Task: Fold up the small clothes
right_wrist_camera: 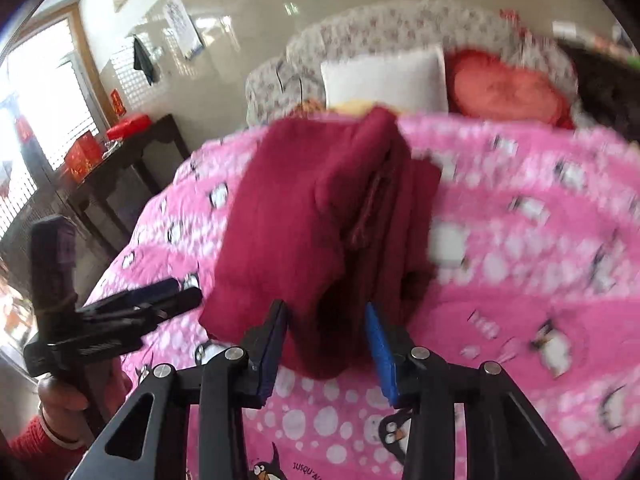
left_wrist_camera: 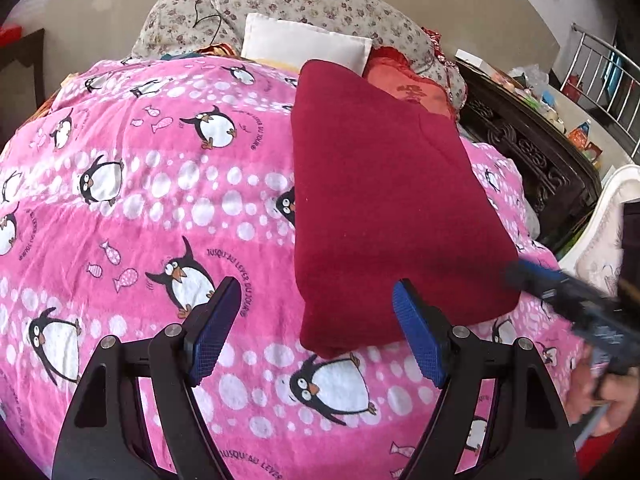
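garment (left_wrist_camera: 384,208): dark red, soft knit, folded rectangle | blanket (left_wrist_camera: 160,200): pink fleece

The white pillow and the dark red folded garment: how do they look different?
The white pillow stands propped at the bed's head; the dark red garment lies flat, folded, on the pink penguin blanket. The pillow looks smooth, the garment fuzzy. Both are roughly rectangular and soft.
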Demonstrator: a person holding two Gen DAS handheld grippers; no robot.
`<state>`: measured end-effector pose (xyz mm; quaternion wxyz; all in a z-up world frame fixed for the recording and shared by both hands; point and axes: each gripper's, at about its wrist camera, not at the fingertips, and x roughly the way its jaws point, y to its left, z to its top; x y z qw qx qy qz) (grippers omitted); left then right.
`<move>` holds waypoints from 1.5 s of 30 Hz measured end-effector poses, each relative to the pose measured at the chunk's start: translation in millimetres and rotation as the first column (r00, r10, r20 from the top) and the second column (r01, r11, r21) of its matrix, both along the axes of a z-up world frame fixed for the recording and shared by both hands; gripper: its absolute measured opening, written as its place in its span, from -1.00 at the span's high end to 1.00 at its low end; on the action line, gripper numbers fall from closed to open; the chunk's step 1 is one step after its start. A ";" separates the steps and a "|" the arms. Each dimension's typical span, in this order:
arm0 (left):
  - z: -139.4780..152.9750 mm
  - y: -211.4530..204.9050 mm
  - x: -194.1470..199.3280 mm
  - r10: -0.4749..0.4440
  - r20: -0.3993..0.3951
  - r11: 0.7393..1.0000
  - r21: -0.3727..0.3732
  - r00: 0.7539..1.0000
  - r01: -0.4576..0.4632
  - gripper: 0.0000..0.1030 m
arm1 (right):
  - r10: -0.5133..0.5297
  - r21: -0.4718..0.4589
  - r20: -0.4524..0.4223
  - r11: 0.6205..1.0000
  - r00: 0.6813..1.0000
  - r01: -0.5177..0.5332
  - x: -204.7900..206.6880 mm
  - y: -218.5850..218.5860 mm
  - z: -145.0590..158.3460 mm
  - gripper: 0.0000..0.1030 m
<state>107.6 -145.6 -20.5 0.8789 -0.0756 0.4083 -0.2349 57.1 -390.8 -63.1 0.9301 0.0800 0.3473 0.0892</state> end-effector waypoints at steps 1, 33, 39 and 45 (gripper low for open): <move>-0.3 0.3 1.4 0.003 -0.004 1.000 -0.003 1.000 -0.003 -0.52 | -0.008 -0.027 0.032 1.000 0.999 0.009 -5.7 3.3 9.7 0.25; -14.3 -6.2 66.6 -0.073 -0.142 0.977 -0.209 0.987 0.042 -0.56 | -0.130 0.194 -0.001 0.973 0.992 0.127 42.6 -49.8 -7.8 -0.50; -18.8 -16.9 80.1 -0.105 -0.147 0.969 -0.239 0.984 0.067 -0.61 | -0.112 0.279 -0.009 0.954 0.994 0.110 57.6 -58.6 -27.2 -0.55; -28.4 -29.6 100.1 -0.141 -0.168 0.961 -0.262 0.976 0.094 -0.75 | -0.040 0.318 0.010 0.947 0.999 0.035 76.6 -51.7 -29.6 -0.60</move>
